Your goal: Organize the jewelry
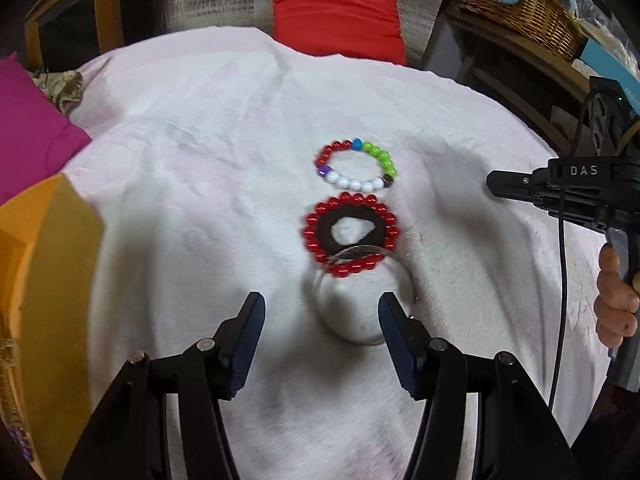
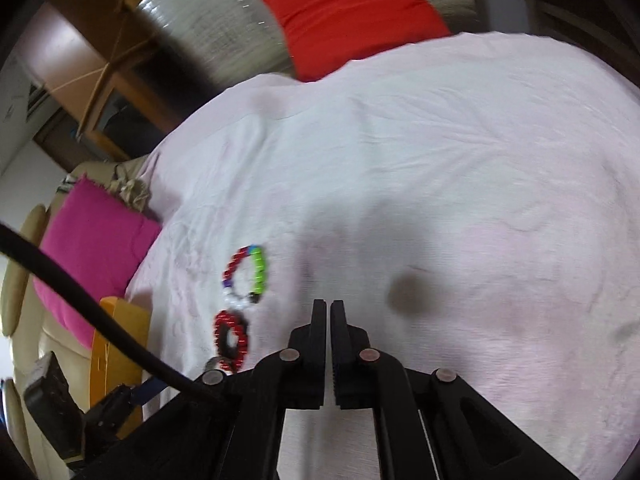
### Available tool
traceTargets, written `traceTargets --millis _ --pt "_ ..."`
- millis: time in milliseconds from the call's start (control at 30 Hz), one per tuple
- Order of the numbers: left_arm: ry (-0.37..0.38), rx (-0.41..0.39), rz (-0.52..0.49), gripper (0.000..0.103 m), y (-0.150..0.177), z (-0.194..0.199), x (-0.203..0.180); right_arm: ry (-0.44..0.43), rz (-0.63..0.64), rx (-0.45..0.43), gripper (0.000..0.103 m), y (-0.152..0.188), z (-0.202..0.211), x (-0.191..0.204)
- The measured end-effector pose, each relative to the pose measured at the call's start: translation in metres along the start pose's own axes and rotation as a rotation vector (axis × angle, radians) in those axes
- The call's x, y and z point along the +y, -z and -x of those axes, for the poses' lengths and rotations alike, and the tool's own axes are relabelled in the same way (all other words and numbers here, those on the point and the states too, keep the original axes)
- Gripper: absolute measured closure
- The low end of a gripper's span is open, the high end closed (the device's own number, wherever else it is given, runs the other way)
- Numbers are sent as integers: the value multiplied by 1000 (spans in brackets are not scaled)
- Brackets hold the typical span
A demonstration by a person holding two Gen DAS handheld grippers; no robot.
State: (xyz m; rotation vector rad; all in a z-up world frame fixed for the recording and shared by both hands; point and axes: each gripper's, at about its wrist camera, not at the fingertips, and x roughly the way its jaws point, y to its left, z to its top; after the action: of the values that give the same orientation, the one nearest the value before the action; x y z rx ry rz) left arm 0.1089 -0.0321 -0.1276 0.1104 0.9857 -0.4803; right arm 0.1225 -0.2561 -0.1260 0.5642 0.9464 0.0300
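Observation:
On the white cloth (image 1: 200, 208) lie three pieces in a row. Farthest is a multicolour bead bracelet (image 1: 357, 165), red, green and white. Nearer is a red bead ring with a black band inside (image 1: 351, 235). Nearest is a thin silver bangle (image 1: 362, 296), its far edge overlapping the red ring. My left gripper (image 1: 322, 306) is open just above the bangle, fingers either side of it, holding nothing. My right gripper (image 2: 330, 308) is shut and empty, over bare cloth to the right of the jewelry (image 2: 244, 276); it also shows at the right edge of the left wrist view (image 1: 496, 184).
An orange box (image 1: 52, 280) stands at the left edge of the cloth, beside a magenta cushion (image 1: 28, 128). A red cushion (image 1: 336, 12) lies at the far side. A wicker basket (image 1: 520, 4) sits on a shelf at the back right.

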Motion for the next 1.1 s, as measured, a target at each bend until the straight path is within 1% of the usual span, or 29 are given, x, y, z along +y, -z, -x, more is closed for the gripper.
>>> traceTargets --millis 100,133,167,200,267,300,333,400,467,567,633,667,700,733,767,833,967,1000,1033,1100 --pt "-1 4 -9 43 -2 -9 -7 6 -12 11 98 -2 -1 -7" --pt "11 8 -4 48 -3 -12 -8 6 -11 15 98 -1 -2 -8" --pt "18 15 0 57 -3 -15 -9 5 -10 19 98 1 -1 -9" --pt "13 37 6 76 -3 -20 -9 1 -8 22 98 1 -2 -9" --pt "6 36 21 87 -4 -21 -8 -15 -1 22 98 3 0 -8" --pt "18 38 29 98 -5 -21 -7 -34 4 19 98 2 0 -5" --pt "26 47 41 98 -5 -21 -5 -48 7 16 98 4 1 -4" --pt "11 53 64 100 -4 -17 2 -94 8 13 98 4 1 0" --pt "4 33 76 100 -2 -7 9 -126 14 26 98 4 -6 8" --pt "-21 -3 106 100 2 8 27 -136 39 38 98 3 -19 24" --pt "-35 -10 132 100 3 14 40 -125 61 38 96 1 -26 35" --pt "-47 -10 136 100 4 15 46 -119 69 37 93 -1 -30 41" --pt "-59 -10 139 100 6 17 52 -107 75 36 82 -3 -35 46" --pt "-61 -8 141 100 7 17 55 -101 78 33 69 -4 -38 49" --pt "-62 -4 141 100 9 18 57 -101 83 19 66 -6 -41 53" --pt "-65 1 135 100 12 17 61 -66 99 3 65 -9 -49 62" --pt "-57 20 134 100 13 12 64 22 128 16 65 -11 -71 72" --pt "-56 27 133 100 14 10 64 58 149 11 68 -9 -76 75" --pt "-60 33 128 100 15 7 64 99 177 -1 78 -8 -78 79" --pt "-78 31 105 100 14 6 61 173 240 -17 89 -6 -78 87"
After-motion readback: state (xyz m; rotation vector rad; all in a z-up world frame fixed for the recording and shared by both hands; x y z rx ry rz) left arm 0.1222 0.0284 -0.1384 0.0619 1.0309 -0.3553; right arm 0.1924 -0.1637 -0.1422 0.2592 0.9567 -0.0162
